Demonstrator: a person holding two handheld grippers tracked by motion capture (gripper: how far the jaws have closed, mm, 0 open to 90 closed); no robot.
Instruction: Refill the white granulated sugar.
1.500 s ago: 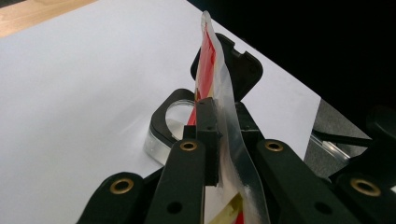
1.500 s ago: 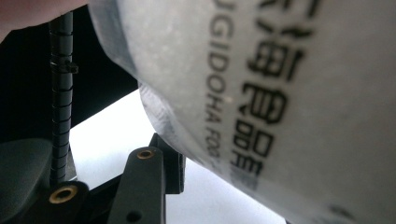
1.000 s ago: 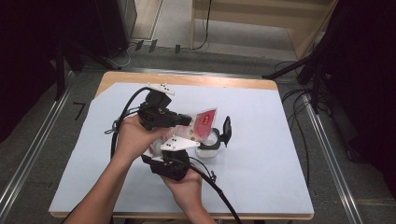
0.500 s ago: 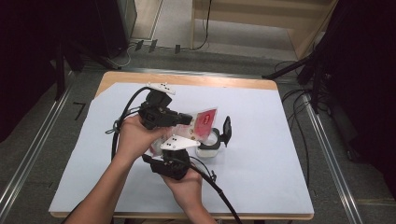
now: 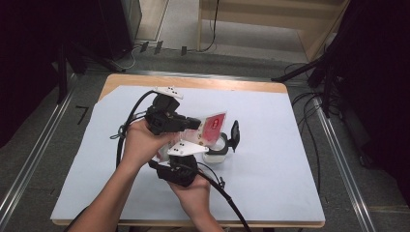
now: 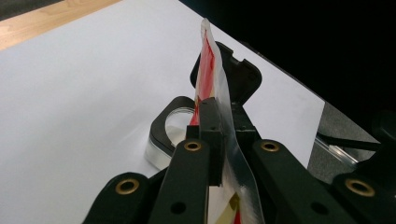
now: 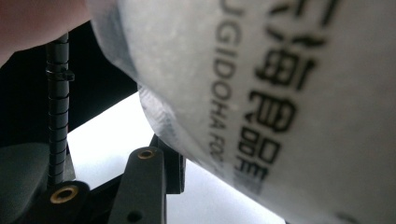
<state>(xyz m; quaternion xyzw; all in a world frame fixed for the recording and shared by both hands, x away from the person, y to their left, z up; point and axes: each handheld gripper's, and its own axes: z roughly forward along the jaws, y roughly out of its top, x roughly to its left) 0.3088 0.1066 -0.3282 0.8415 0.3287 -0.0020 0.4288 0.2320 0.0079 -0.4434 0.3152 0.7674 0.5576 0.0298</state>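
Left gripper [image 5: 196, 123]: black jaws pressed together on a thin, glossy red-and-white packet [image 5: 213, 126], which stands on edge, slightly bowed, its crimped top rim up. In the left gripper view the film is pinched flat between the pads.

Right gripper [image 5: 220, 145]: jaws stand around a small clear jar [image 5: 215, 153] with a black rim and a black flip lid [image 5: 235, 135] hinged open; whether the pads press it, cannot tell.

Packet is held just above the jar, near the middle of the table [image 5: 290, 193], which is covered with a smooth white sheet; bare wood shows along the far edge. The right gripper view is close on the matte white film with black print.
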